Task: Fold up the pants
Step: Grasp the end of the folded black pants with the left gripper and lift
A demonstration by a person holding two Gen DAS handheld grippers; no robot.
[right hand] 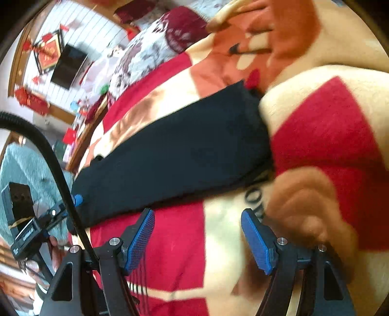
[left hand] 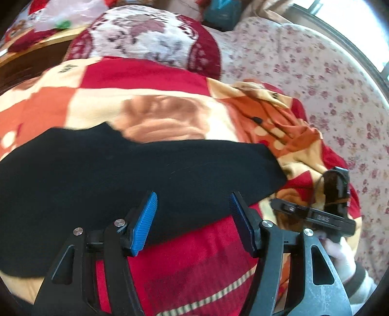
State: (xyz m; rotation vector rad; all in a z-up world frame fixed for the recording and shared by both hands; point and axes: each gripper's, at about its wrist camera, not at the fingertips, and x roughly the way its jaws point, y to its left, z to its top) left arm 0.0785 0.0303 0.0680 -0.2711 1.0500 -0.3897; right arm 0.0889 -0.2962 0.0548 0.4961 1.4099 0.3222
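Black pants [left hand: 136, 170] lie in a long folded band across a red, orange and cream checked blanket [left hand: 150, 73] spread over a bed. In the left wrist view the band runs from the left edge toward the right, its right end stopping short of a rumpled ridge of blanket [left hand: 274, 114]. Beyond the blanket, at the far side, sits a maroon and white floral pillow [left hand: 148, 41]; a pale floral sheet [left hand: 328, 80] covers the bed to the right. A crumpled plastic bag [left hand: 70, 12] lies at the far left, blurred.

In the right wrist view a raised fold of blanket [right hand: 328, 126] covers the far end of the pants [right hand: 175, 155]. A red diamond wall ornament [right hand: 47, 52] and a dark screen [right hand: 69, 66] hang on the far wall, and a black cable [right hand: 52, 158] curves across the left. No container is clearly visible.

The left gripper [left hand: 193, 222] is spread wide, its blue pads [left hand: 144, 223] holding nothing, poised at the near edge of the pants. The right gripper [right hand: 198, 239] is likewise wide apart and empty, hovering over bare blanket just near of the pants. Each gripper appears in the other's view: the right gripper [left hand: 316, 214] low at the right, the left gripper [right hand: 56, 214] low at the left.
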